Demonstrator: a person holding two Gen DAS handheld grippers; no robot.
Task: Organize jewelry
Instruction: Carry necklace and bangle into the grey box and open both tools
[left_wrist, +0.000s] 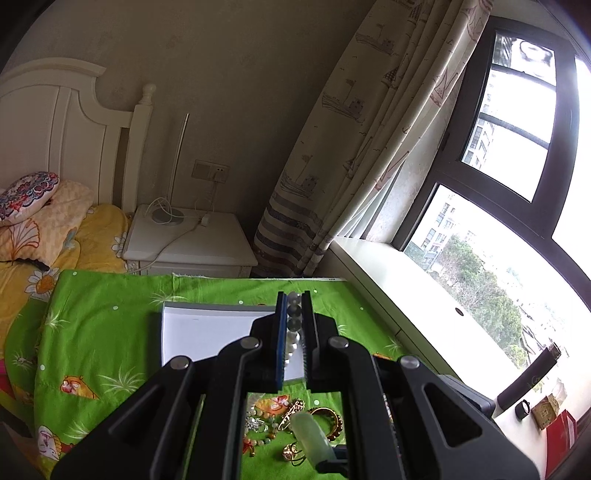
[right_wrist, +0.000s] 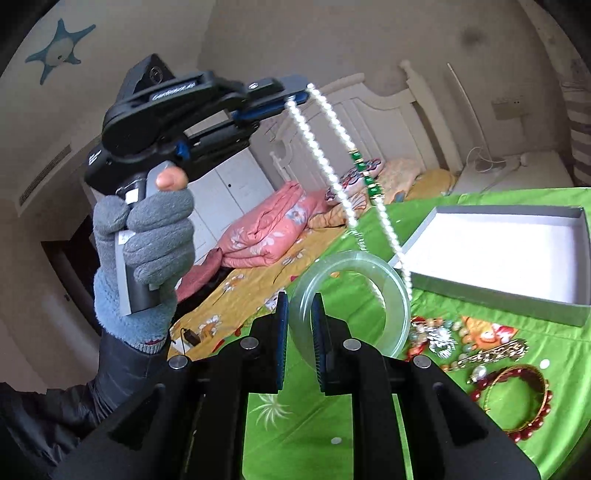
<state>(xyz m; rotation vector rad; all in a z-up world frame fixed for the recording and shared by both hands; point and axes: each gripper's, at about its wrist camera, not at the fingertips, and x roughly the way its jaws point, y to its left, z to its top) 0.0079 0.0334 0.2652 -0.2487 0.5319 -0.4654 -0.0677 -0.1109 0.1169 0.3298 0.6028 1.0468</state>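
Green printed cloth covers the tabletop; grey open box toward far edge, jewelry heap at near edge.
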